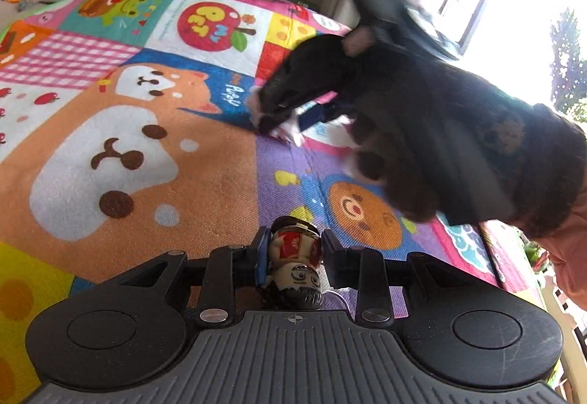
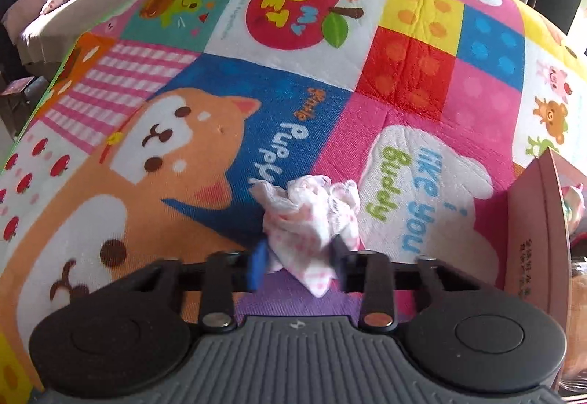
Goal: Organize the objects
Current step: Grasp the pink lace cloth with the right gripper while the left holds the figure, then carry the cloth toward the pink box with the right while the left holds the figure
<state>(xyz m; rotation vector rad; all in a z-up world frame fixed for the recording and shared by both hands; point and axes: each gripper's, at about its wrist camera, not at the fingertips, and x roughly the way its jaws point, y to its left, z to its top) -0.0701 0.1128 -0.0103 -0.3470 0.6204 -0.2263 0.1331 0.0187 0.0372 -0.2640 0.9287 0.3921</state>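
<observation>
The left tongs (image 1: 295,250) are closed on a small toy figure (image 1: 295,257). The figure sits right between the 2 fingers, with its painted face and dark hair pointing back at the camera and its red and white body pointing away. The tongs hold it above a bright play mat (image 1: 128,118) with a big orange puppy drawn on it.

The right tongs (image 2: 299,259) are closed on a crumpled cloth (image 2: 312,217), white with pink dots. The cloth is squeezed between the blue finger (image 2: 256,266) on one side and the dark finger on the other. Most of it bunches up past the fingertips, and a small corner hangs down below them. It is over the same play mat (image 2: 422,81), near the words "Puppy" and "like you Buddy".

In the left wrist view, the right tongs (image 1: 273,112) show up blurry, reaching in from the right with the cloth (image 1: 290,132) at their tip, close to the mat.

A pink box (image 2: 535,231) stands at the right edge of the mat.
</observation>
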